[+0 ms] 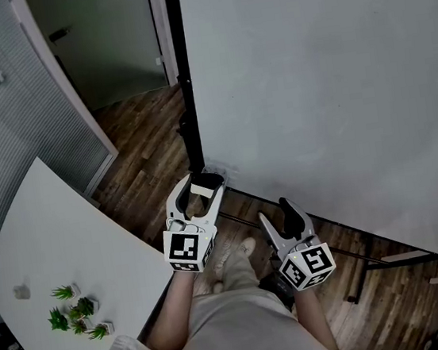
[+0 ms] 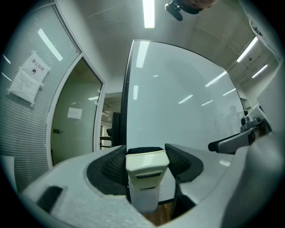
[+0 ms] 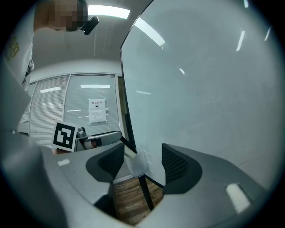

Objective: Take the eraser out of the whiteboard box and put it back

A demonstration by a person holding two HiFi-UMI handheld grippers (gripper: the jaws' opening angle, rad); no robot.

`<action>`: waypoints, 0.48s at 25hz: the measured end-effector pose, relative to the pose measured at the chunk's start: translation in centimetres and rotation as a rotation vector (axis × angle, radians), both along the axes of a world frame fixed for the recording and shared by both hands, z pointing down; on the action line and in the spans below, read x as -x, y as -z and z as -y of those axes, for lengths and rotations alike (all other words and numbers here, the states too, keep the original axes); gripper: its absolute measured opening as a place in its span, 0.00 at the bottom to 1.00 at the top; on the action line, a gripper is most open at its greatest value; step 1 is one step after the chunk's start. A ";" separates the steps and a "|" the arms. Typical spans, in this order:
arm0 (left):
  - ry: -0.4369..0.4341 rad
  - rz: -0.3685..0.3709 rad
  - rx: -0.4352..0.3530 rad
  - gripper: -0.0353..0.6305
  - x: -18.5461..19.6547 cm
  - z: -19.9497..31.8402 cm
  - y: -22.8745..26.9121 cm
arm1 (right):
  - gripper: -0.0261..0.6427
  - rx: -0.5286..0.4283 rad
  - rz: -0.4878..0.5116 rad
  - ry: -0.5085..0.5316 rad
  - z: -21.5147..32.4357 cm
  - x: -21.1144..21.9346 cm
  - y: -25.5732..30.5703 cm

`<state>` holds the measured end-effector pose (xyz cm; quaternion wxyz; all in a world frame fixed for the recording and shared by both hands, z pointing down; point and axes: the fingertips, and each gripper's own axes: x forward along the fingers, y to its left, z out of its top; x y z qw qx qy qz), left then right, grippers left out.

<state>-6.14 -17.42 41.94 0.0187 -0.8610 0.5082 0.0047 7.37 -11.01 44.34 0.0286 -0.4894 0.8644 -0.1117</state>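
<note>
Head view: my left gripper point(image 1: 203, 185) clamped on eraser point(image 1: 201, 190) at whiteboard point(image 1: 326, 76) lower left corner; right gripper point(image 1: 276, 215) below board edge, jaws wide, empty
Left gripper view: jaws closed on eraser point(image 2: 147, 164), clear box point(image 2: 144, 198) directly under it, against board
Right gripper view: nothing between jaws; box point(image 3: 137, 164) on board edge ahead

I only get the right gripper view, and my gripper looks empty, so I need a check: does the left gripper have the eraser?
Observer: Yes. In its own view, the left gripper is shut on the cream eraser.
Operator: Anything on my left to avoid?
Observer: The head view shows a white table there, with small green plants on it.
</note>
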 end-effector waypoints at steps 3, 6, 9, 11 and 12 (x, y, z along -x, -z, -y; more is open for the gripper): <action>-0.001 -0.003 -0.008 0.45 0.1 -0.3 0.2 | 0.43 -0.005 0.001 0.001 -0.3 0.1 0.1; -0.002 -0.011 -0.013 0.45 0.2 -0.5 0.5 | 0.43 -0.009 0.003 0.001 -0.5 0.2 0.4; -0.002 -0.021 -0.014 0.45 0.4 -0.8 0.7 | 0.43 -0.017 0.003 0.004 -0.6 0.5 0.7; -0.003 -0.026 -0.019 0.45 0.5 -0.9 0.9 | 0.43 -0.022 0.003 0.006 -0.7 0.6 0.9; -0.004 -0.028 -0.021 0.45 0.5 -1.0 1.1 | 0.43 -0.023 0.002 0.007 -0.7 0.6 0.9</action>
